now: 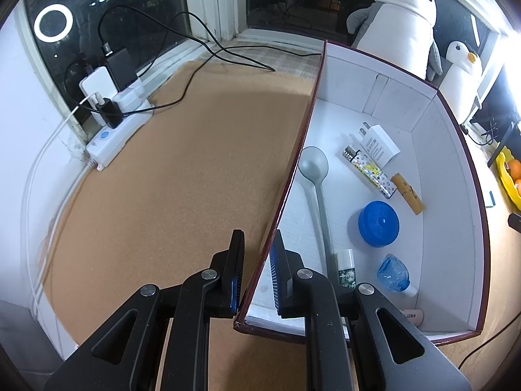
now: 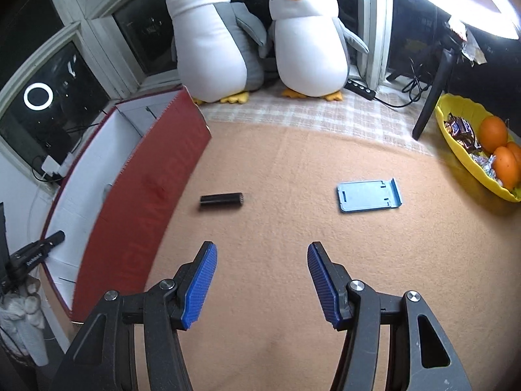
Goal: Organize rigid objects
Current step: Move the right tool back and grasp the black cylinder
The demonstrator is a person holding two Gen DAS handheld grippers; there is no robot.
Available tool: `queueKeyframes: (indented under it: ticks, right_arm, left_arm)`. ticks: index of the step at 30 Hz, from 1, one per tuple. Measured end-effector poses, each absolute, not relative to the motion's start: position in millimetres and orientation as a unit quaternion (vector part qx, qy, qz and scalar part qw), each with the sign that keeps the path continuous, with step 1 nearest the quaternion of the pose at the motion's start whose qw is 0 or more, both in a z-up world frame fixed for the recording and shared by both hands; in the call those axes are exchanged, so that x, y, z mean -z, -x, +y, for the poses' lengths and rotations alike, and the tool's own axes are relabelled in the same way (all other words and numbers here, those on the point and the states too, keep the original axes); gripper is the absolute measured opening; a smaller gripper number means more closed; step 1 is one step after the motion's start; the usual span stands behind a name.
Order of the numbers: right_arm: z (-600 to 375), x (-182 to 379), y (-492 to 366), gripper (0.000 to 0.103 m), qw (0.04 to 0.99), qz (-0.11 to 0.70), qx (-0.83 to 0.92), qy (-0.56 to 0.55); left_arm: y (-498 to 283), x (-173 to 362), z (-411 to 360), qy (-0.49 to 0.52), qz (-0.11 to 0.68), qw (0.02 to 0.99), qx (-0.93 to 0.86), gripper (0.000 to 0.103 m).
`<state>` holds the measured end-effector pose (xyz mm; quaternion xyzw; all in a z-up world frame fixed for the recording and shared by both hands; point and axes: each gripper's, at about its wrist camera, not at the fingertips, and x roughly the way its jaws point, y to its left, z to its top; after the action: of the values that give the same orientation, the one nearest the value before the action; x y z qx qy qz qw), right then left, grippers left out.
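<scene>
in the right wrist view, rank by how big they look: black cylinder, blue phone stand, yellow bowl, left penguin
1. left penguin
2. yellow bowl, partly cut off at the frame edge
3. blue phone stand
4. black cylinder

Fisheye stretch and differing distances make true sizes unsure.

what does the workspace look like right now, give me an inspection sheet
surface: tan mat, checked cloth behind.
job's things: box holds spoon, charger, blue lid, clothespin; black cylinder and blue phone stand lie outside on the mat.
clutter: yellow bowl of oranges and sweets.
grippers: left gripper shut on the box wall; right gripper open, holding nothing.
cables: black cable, power strip.
surroundings: two plush penguins, dark windows.
</scene>
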<state>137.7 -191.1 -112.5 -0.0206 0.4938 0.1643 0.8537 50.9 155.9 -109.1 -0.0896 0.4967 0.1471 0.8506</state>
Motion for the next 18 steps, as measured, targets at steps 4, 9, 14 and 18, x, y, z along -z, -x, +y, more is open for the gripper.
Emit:
queueKeyframes:
  ticks: [4, 9, 14, 18]
  right_arm:
    - [-185, 118, -144, 0.054, 0.849, 0.495, -0.180, 0.036]
    - [-161, 122, -150, 0.054, 0.844, 0.484, -0.215, 0.082]
    - [-135, 127, -157, 0.054, 0.832, 0.479, -0.242, 0.138]
    - [-119, 136, -165, 0.054, 0.820, 0.483, -0.251, 0.175]
  left_arm:
    - [-51, 109, 156, 0.089, 0.499, 0.849, -0.148, 0.014]
    - [-52, 110, 156, 0.093, 0.501, 0.848, -0.149, 0.016]
    - [-52, 110, 156, 0.096, 0.501, 0.846, -0.152, 0.016]
    - [-53, 111, 156, 0.096, 0.503, 0.845, -0.155, 0.016]
